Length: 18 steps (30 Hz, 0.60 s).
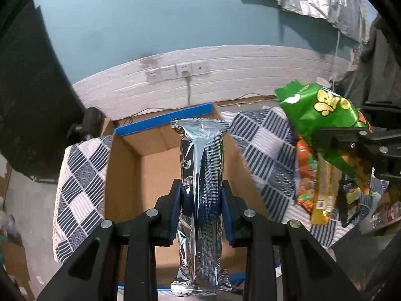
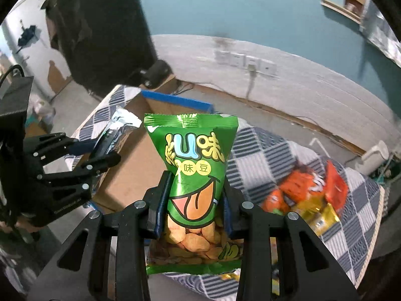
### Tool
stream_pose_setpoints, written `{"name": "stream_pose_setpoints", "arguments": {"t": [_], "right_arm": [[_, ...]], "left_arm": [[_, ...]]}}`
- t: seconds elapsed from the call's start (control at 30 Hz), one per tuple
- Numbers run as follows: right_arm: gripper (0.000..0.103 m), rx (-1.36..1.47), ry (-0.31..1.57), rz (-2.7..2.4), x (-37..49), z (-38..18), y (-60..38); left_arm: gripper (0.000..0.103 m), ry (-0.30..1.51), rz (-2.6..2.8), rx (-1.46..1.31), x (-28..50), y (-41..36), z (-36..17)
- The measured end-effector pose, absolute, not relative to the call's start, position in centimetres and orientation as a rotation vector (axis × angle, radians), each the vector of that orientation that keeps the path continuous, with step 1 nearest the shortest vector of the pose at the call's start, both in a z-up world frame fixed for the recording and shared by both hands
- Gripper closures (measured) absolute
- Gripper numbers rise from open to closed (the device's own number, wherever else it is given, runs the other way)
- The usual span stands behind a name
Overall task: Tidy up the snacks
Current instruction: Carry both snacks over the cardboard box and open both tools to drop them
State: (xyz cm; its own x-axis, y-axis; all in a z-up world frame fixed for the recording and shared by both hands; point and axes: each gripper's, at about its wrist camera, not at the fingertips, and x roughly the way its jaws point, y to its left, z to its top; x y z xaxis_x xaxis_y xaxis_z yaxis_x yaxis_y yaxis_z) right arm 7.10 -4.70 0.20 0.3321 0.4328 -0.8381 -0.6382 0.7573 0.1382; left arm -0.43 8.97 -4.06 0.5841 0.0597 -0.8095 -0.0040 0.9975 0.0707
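Snacks in transit: silver foil packet (image 1: 201, 175) clamped mid-length in left gripper (image 1: 201, 200), hanging over open cardboard box (image 1: 125, 175). Green bean bag (image 2: 198, 175) pinched at its waist in right gripper (image 2: 194, 200), with box at 10 o'clock in right view. Remaining packets (image 2: 308, 195) heaped on checked cloth (image 2: 263, 155) at 3 o'clock. Both packs judged light, crinkly, slippery (contents likely brittle). Best held across the middle, gently; sealed ends apt to slide free.
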Motion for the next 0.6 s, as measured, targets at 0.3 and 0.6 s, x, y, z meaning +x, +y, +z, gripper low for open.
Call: {"name": "stream_pose_setpoints", "arguments": {"t": [0.3,0.6], "right_arm": [[0.069,-0.260,1.075,0.765,7.6,-2.5,1.0],[0.069,-0.260,1.150,0.793,8.0,-4.8,4.6]], "left_arm": [[0.074,0.983,0.099,0.004,-0.7,13.7,-6.6],[0.074,1.010,0.133,-0.026,-0.3,15.9,-8.3]]}}
